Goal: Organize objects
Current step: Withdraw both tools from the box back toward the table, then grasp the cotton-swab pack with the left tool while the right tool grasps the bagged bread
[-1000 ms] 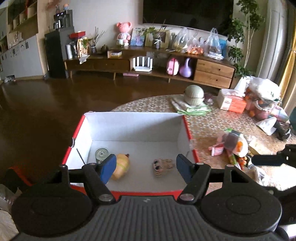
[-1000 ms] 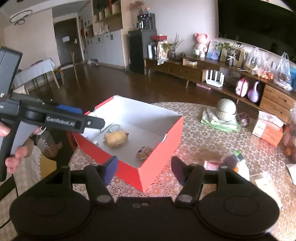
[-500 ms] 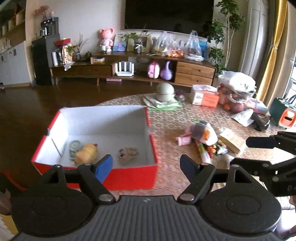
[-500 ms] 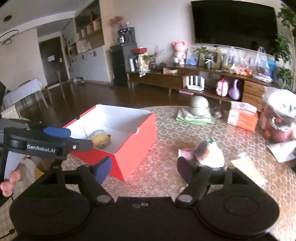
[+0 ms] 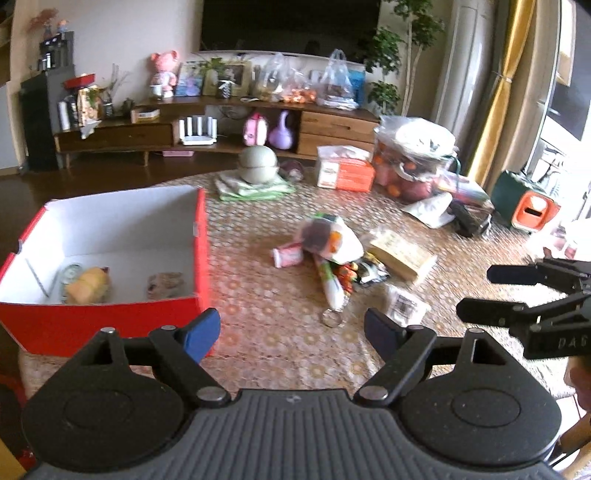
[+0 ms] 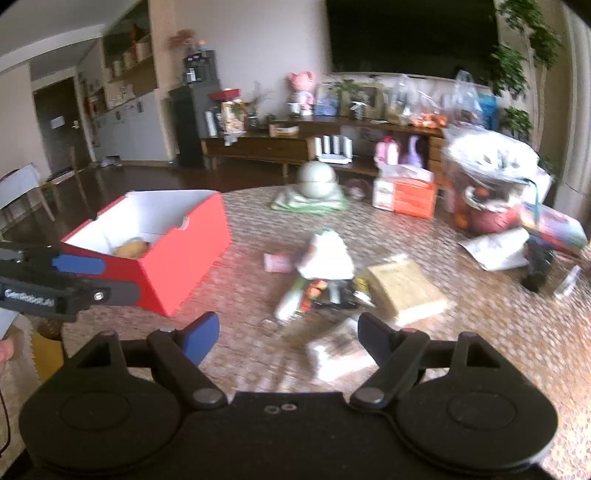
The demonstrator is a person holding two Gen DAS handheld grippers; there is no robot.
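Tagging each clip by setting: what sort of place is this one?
Most likely a home living room: a dark television on the wall above a low wooden media console crowded with ornaments, and a cloth-covered table in front.

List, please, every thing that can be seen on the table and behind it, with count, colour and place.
box: one, red outside, white inside, left on the table.
yellow toy: one, inside the box.
small tin: one, silvery, inside the box, beside the toy.
pile of packets: several, mixed colours, middle of the table.
tan packet: one, right of the pile.
key ring: one, metal, near edge of the pile.
orange carton: one, far side of the table.
green helmet: one, on a folded cloth, far side.
bag of fruit: one, clear, far right.
sideboard: one, brown, against the wall.
left gripper: black, blue pads, opening, nothing between.
right gripper: same, open, empty.
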